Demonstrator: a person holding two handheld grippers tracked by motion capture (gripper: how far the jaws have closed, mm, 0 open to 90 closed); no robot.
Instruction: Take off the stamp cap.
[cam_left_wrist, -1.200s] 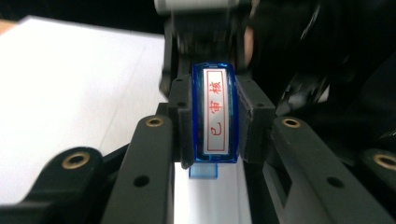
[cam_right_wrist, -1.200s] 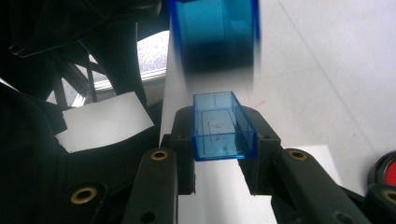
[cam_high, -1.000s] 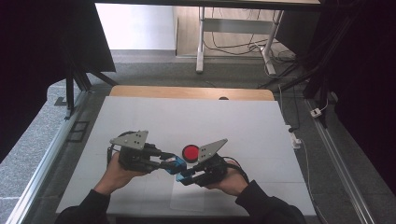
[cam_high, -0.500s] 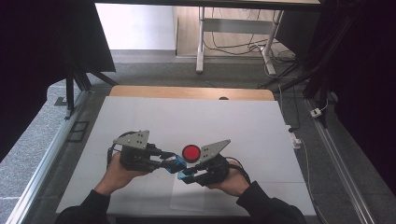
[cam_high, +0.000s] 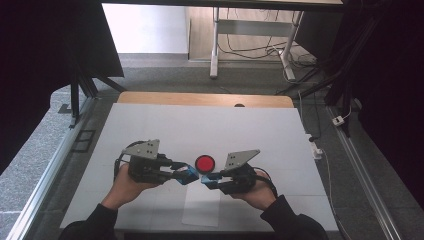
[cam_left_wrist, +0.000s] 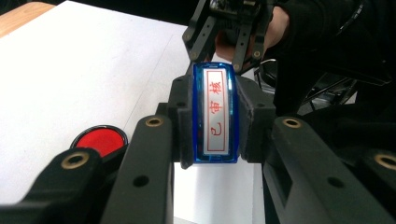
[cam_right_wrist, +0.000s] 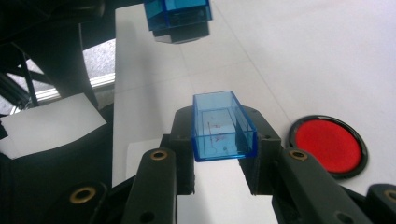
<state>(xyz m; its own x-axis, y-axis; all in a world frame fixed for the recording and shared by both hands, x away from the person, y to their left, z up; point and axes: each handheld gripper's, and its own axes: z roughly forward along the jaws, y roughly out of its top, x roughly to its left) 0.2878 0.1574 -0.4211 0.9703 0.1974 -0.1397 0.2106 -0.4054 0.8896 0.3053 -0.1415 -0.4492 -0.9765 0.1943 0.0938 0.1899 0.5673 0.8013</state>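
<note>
Near the table (cam_high: 150, 125)'s front edge, your left hand-held gripper (cam_high: 192, 174) clamps the light, slippery stamp (cam_left_wrist: 215, 114), right hand-held gripper (cam_high: 206, 179) its brittle cap (cam_right_wrist: 223, 127).

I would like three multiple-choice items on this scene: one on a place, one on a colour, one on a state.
1. Where does the ink pad lie?
A. on the white table, beyond the gripper tips
B. on the floor
C. on a chair

2. What colour is the cap?
A. green
B. yellow
C. blue

3. How is the left gripper?
A. open, holding nothing
B. shut on the stamp
C. lying on the table

Key: 1 A, the high view shows it there; 2 C, clear blue plastic; 3 B, both jaws press its sides.
</note>
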